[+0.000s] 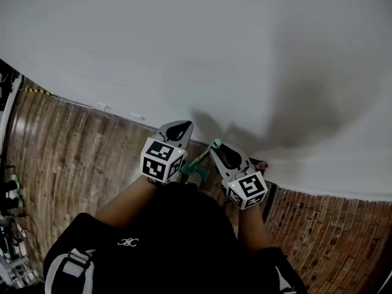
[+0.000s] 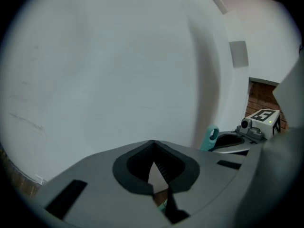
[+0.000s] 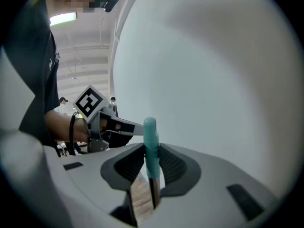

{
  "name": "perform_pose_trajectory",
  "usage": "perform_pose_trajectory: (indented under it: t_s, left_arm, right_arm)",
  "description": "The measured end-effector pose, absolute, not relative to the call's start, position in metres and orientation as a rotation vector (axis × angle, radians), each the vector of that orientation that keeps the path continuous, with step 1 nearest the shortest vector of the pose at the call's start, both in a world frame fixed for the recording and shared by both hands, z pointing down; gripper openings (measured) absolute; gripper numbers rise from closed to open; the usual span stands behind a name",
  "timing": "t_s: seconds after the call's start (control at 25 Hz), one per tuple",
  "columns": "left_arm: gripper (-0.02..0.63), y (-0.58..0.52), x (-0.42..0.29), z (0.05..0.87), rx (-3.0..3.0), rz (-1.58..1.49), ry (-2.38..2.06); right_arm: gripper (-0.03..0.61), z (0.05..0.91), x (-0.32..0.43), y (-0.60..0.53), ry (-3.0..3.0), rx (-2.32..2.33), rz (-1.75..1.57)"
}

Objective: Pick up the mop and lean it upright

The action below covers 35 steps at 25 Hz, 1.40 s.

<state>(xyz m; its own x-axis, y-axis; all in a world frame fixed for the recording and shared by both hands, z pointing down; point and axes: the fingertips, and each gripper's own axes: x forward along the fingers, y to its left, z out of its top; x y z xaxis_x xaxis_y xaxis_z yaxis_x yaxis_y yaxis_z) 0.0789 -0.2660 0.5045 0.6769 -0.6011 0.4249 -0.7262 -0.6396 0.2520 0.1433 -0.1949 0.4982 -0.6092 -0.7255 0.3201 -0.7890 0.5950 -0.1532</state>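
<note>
My right gripper (image 3: 151,150) has its jaws clamped on the teal mop handle (image 3: 150,129), to lean it upright on the wall (image 1: 184,41); my left gripper (image 2: 153,151), jaws together, holds nothing.

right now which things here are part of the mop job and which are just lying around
Job: mop handle, clamped in right gripper; white wall to lean it against.
Lying about: cabled gear on the floor, far left; grey plate on the wall.
</note>
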Motion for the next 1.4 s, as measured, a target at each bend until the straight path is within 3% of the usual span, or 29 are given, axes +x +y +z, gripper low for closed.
perform_pose_trajectory:
  t_s: [0.64,1.4]
  left_arm:
    - [-0.008,-0.262,0.080,0.499,2.492,0.425,-1.041]
    - [-0.008,-0.244,0.059,0.499,2.465,0.446,-1.082]
  right_arm:
    - [0.106,0.502,0.157,-0.204,-2.582,1.302,0.437]
    - [0.106,0.525,0.177,-0.292,-2.233,1.745,0.488]
